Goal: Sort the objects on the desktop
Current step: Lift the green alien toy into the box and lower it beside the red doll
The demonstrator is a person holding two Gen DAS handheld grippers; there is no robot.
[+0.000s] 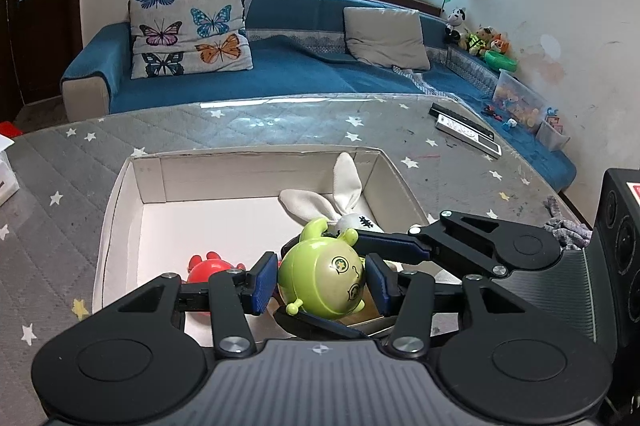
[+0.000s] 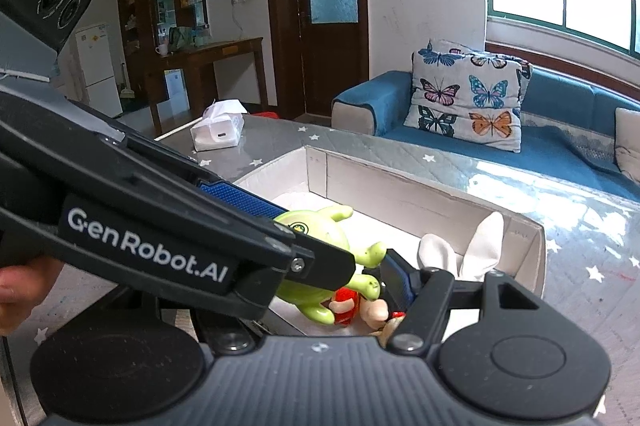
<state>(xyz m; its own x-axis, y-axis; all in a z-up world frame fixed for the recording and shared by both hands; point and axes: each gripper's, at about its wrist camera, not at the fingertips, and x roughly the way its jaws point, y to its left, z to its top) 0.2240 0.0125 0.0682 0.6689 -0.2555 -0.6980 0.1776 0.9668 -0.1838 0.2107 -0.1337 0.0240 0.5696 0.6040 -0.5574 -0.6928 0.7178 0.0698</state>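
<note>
A green round toy figure (image 1: 322,276) sits between the blue pads of my left gripper (image 1: 320,280), over the near part of a white cardboard box (image 1: 132,210). The pads stand close on each side of the toy. My right gripper (image 1: 320,286) reaches in from the right with one finger above and one below the same toy. In the right wrist view the green toy (image 2: 320,238) lies between the fingers, with the left gripper's body crossing in front. A red toy (image 1: 206,268) and a white plush rabbit (image 1: 340,198) lie in the box.
The box stands on a grey star-patterned table (image 1: 280,122). Two remotes (image 1: 464,130) lie at the far right, a tissue pack (image 2: 218,130) at the far left. A grey cloth (image 1: 568,226) lies at the right edge. A blue sofa (image 1: 280,62) runs behind.
</note>
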